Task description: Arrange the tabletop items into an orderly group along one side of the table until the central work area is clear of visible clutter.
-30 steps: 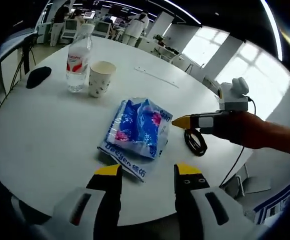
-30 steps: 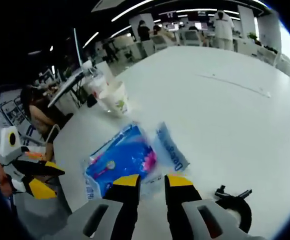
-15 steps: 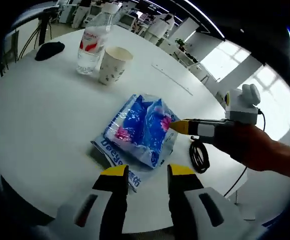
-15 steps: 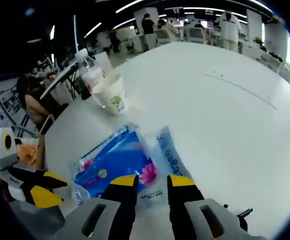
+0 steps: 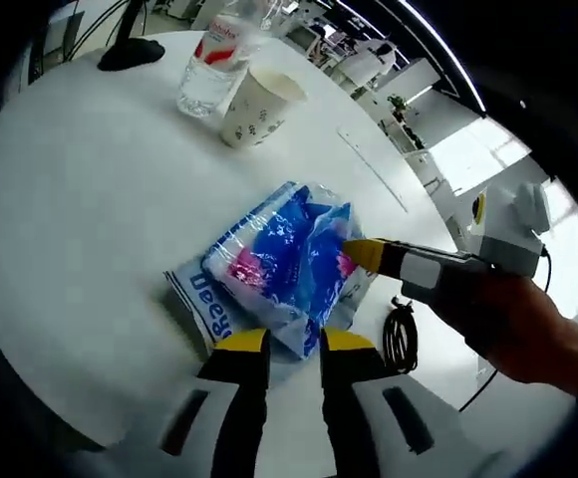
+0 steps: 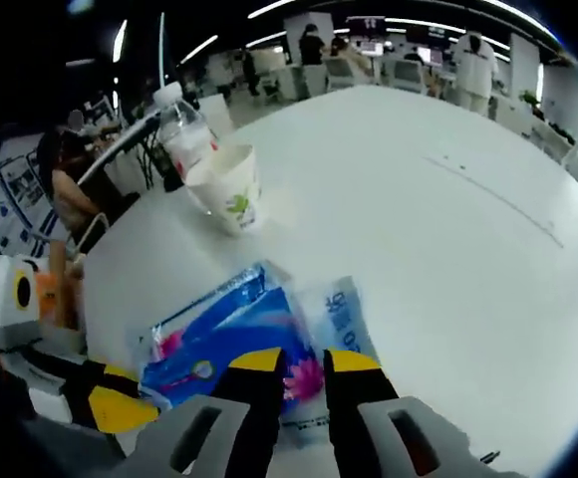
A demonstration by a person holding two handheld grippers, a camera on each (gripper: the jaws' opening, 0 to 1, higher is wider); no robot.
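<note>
Both my claws close in on the blue tissue pack (image 5: 287,261), which lies near the middle of the white round table (image 5: 80,199), crumpled, with a second, paler packet (image 5: 195,307) tucked under it. My left gripper (image 5: 294,341) sits at the pack's 6 o'clock edge in the left gripper view, jaws drawn nearly together with a thin gap over the wrapper's rim; whether they already pinch the film I cannot tell. My right gripper (image 6: 298,359) comes in from the opposite side, its yellow tips narrowly parted over the wrapper (image 6: 231,334), and I cannot tell if it bites either.

To do this well, I judge I should catch a firm fold of wrapper, not just loose film, which would likely slip or tear, and slide both packets together toward the bottle (image 5: 213,66) and paper cup (image 5: 256,104) standing side by side at 11 o'clock, so the group forms there. The coiled black cable (image 5: 400,337) at 3 o'clock, beside the pack, still needs moving.

The tabletop is smooth and glossy, so things should slide easily. Beyond it is a bright open office with ceiling strip lights, desks and people.
</note>
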